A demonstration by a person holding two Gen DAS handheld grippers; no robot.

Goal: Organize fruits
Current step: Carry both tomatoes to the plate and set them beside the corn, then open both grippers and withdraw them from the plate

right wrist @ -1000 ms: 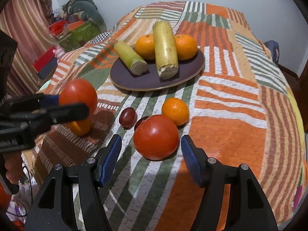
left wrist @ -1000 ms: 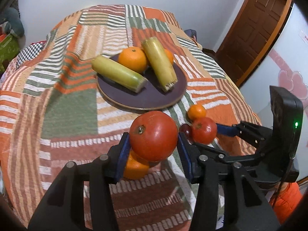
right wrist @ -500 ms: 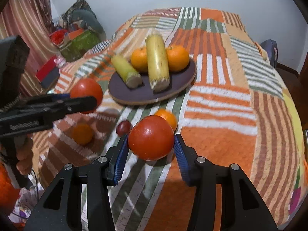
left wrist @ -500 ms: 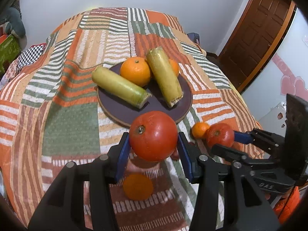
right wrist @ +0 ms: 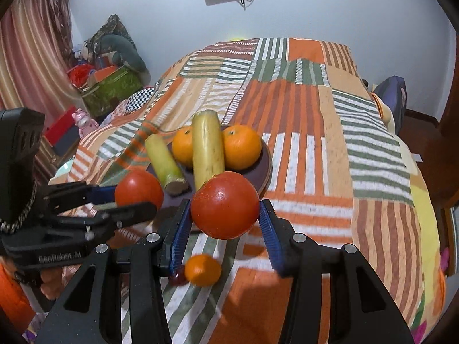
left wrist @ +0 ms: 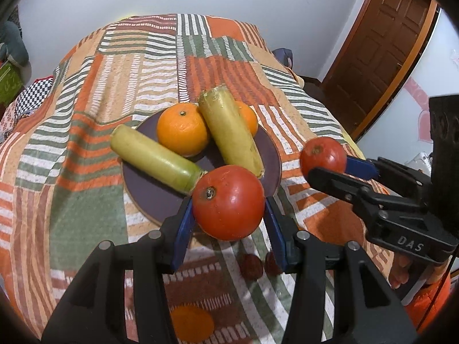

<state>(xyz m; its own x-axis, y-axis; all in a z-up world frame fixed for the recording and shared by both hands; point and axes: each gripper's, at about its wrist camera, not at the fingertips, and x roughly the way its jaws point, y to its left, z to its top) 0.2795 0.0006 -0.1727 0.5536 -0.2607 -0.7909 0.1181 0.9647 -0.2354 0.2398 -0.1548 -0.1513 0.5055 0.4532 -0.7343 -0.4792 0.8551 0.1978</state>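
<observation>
My left gripper (left wrist: 228, 215) is shut on a big red tomato (left wrist: 228, 202) and holds it over the near rim of the dark purple plate (left wrist: 155, 192). On the plate lie two oranges (left wrist: 182, 133) and two yellow-green cane pieces (left wrist: 156, 159). My right gripper (right wrist: 225, 218) is shut on a second tomato (right wrist: 225, 205), lifted just in front of the plate's rim (right wrist: 268, 157). In each wrist view the other gripper shows at the side with its tomato (left wrist: 322, 154) (right wrist: 139, 189). A small orange (right wrist: 202, 270) and small dark red fruits (left wrist: 252, 266) lie on the blanket below.
The striped patchwork blanket (left wrist: 86, 200) covers the whole bed. Another small orange (left wrist: 190, 324) lies near the front edge. A wooden door (left wrist: 384, 43) stands to the right. Boxes and clutter (right wrist: 112, 86) are piled beside the bed on the left.
My right gripper shut on the second tomato and lifted it off the blanket. Both grippers moved forward with their tomatoes, closer to the plate.
</observation>
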